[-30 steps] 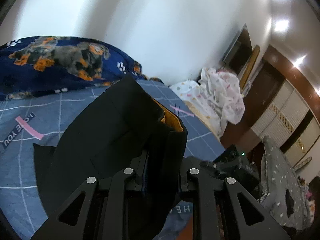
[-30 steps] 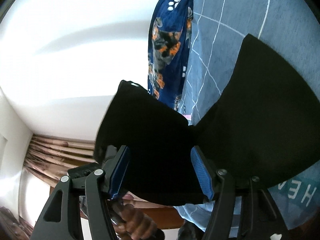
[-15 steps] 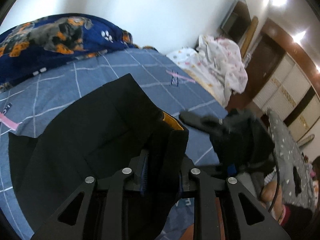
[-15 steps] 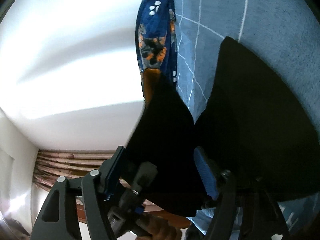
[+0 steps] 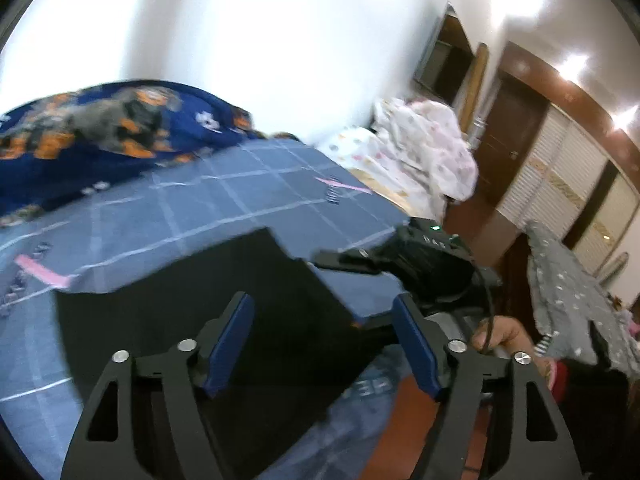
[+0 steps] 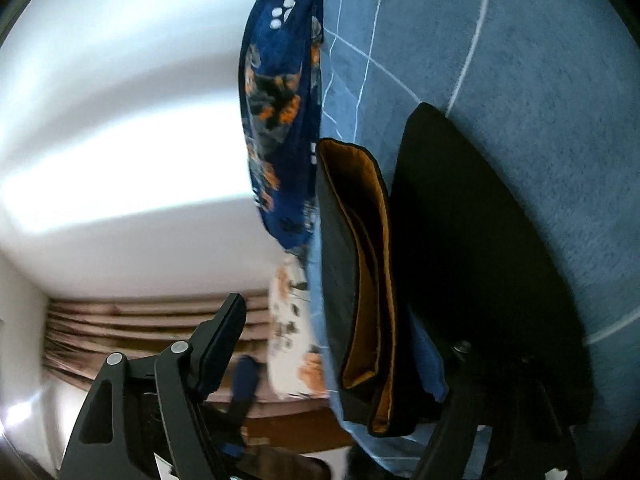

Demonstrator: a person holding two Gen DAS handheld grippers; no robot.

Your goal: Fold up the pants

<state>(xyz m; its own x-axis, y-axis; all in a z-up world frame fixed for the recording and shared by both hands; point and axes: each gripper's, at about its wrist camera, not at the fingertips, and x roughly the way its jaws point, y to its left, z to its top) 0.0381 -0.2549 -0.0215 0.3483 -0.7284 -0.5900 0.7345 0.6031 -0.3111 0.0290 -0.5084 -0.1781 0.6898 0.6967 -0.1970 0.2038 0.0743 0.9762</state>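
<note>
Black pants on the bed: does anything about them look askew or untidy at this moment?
Yes. In the right wrist view the waistband of the black pants gapes, showing orange lining, and a strip of blue bedsheet shows between it and the other black part, so the layers seem misaligned.

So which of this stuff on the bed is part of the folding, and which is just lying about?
Part of the job:
- black pants, lying on the bed
- left gripper, jaws just opened, nothing pinched
- right gripper

Just lying about:
- dark blue dog-print blanket
- white floral cloth
- grey dotted cloth
</note>
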